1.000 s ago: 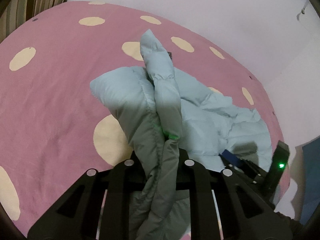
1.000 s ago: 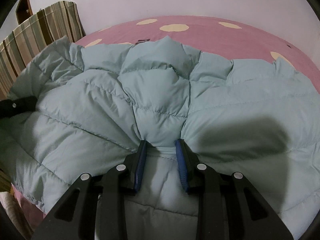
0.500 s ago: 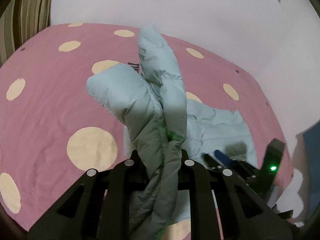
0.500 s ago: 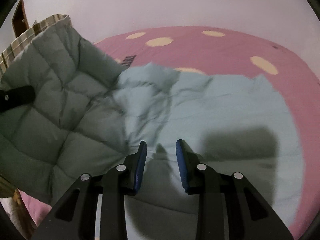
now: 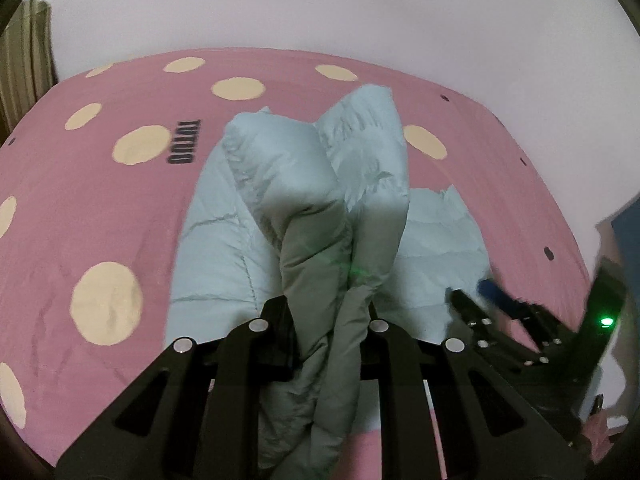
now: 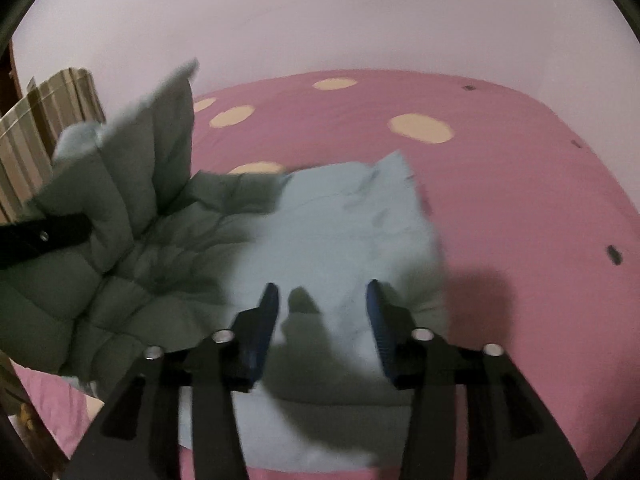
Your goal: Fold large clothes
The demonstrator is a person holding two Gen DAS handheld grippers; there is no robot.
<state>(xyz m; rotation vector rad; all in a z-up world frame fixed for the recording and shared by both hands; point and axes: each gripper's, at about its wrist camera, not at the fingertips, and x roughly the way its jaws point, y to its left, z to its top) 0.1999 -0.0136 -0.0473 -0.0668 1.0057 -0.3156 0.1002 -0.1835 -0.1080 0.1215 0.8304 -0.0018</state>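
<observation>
A pale blue quilted puffer jacket (image 5: 224,240) lies on the pink bed with cream dots (image 5: 80,208). My left gripper (image 5: 320,316) is shut on a bunched fold of the jacket and holds it raised, the fold standing up between the fingers. In the right wrist view the jacket (image 6: 340,232) lies flat below my right gripper (image 6: 322,312), which is open and empty just above it. The raised part (image 6: 132,200) hangs at the left there, with the left gripper's finger (image 6: 44,236) on it. My right gripper also shows in the left wrist view (image 5: 492,296).
A white wall (image 6: 320,20) stands behind the bed. A striped curtain or cushion (image 6: 36,128) is at the far left. The bed's right edge (image 5: 560,208) runs near a dark blue object (image 5: 628,240).
My right gripper let go of the jacket, opened wider and pulled back. My left gripper lifted its fold higher and swung it over the jacket's flat part.
</observation>
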